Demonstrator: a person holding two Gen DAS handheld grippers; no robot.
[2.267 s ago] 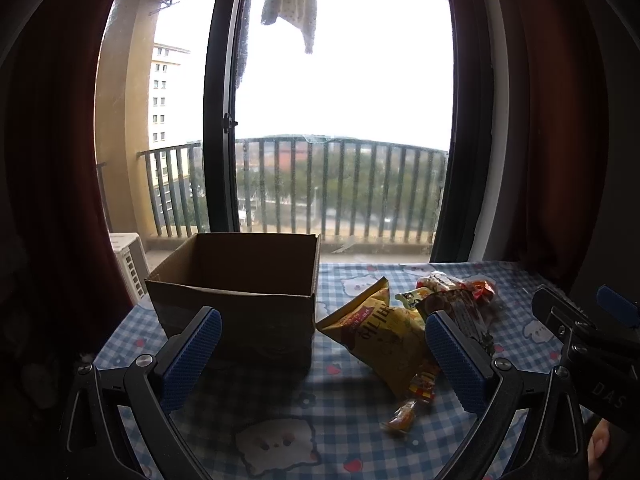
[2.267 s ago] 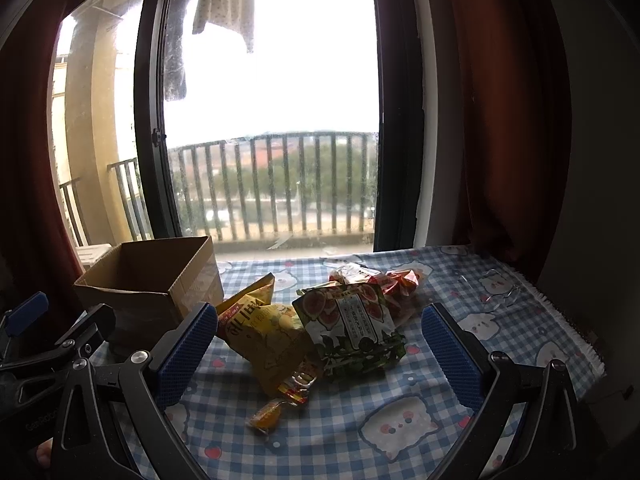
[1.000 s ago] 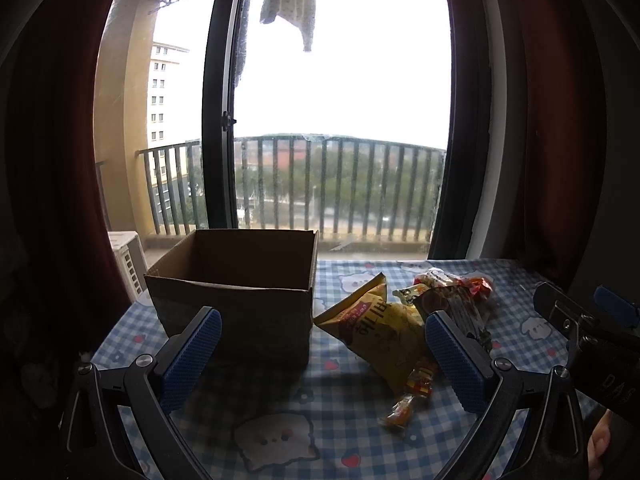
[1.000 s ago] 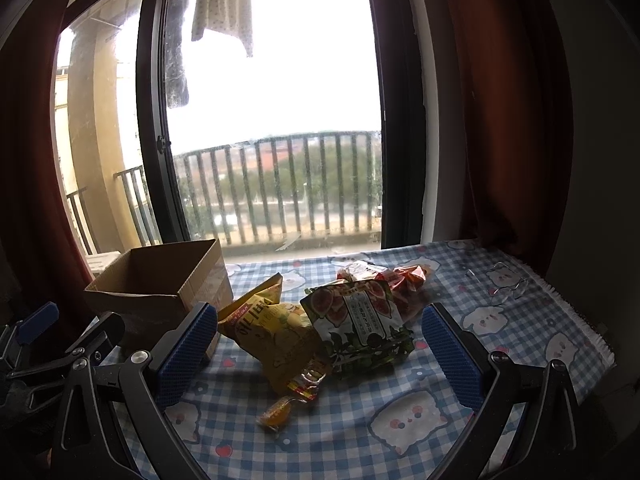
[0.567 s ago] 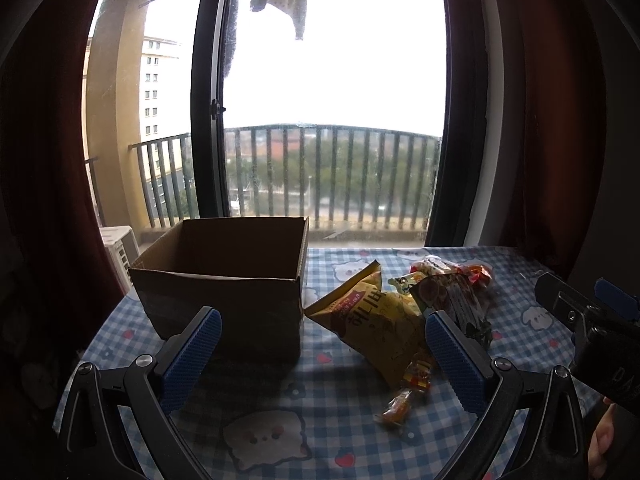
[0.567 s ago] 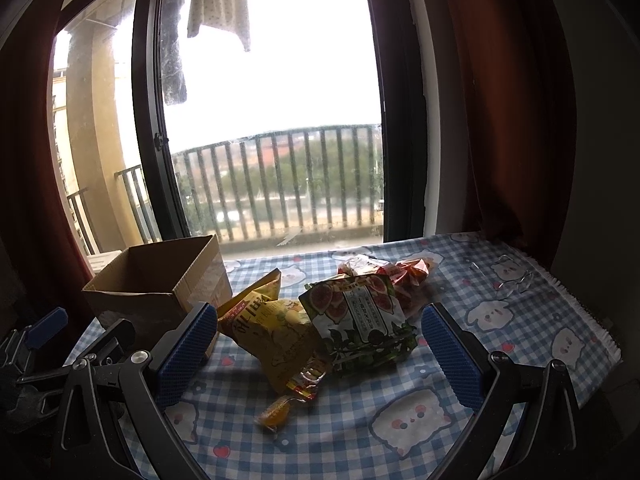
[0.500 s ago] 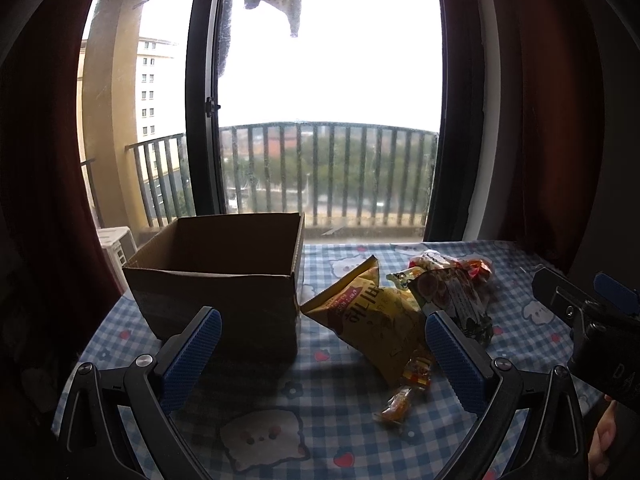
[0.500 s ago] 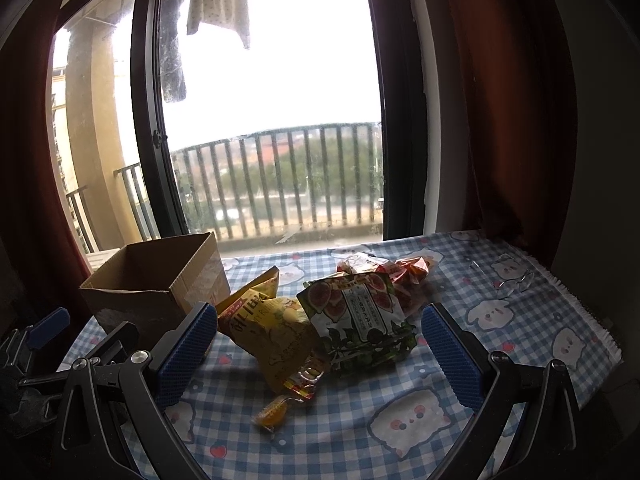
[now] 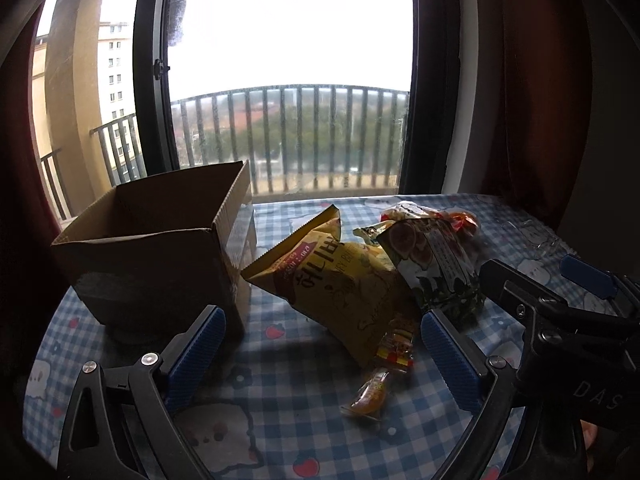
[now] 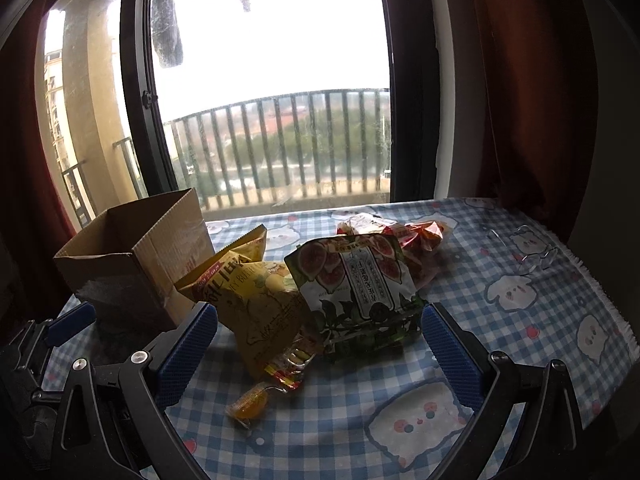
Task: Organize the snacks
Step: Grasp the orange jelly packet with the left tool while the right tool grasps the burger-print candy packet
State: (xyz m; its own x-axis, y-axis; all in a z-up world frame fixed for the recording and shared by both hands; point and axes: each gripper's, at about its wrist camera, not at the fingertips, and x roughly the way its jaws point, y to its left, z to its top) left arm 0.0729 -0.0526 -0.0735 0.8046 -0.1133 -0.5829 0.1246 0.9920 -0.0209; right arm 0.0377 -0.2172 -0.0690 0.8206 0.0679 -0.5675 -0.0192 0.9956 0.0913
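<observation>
An open cardboard box (image 9: 160,248) (image 10: 132,264) stands at the left of the checked tablecloth. To its right lies a heap of snacks: a yellow chip bag (image 9: 340,280) (image 10: 256,304), a green-and-white fig bag (image 9: 436,264) (image 10: 356,280), a red-orange packet (image 10: 408,236) behind it, a small red-yellow wrapper (image 9: 398,344) (image 10: 290,362) and an orange jelly cup (image 9: 370,394) (image 10: 248,404). My left gripper (image 9: 320,348) hovers open in front of the box corner and the chip bag. Open too, my right gripper (image 10: 320,340) faces the chip and fig bags, holding nothing.
The blue checked tablecloth (image 10: 500,288) covers the table, its fringed edge at the right. A pair of glasses (image 10: 536,262) lies far right. Behind are a large window with a balcony railing (image 9: 288,140) and red curtains (image 10: 528,100) either side.
Both grippers have moved closer to the snacks and lower, so box and bags loom larger. Nothing on the table has shifted; both stay open.
</observation>
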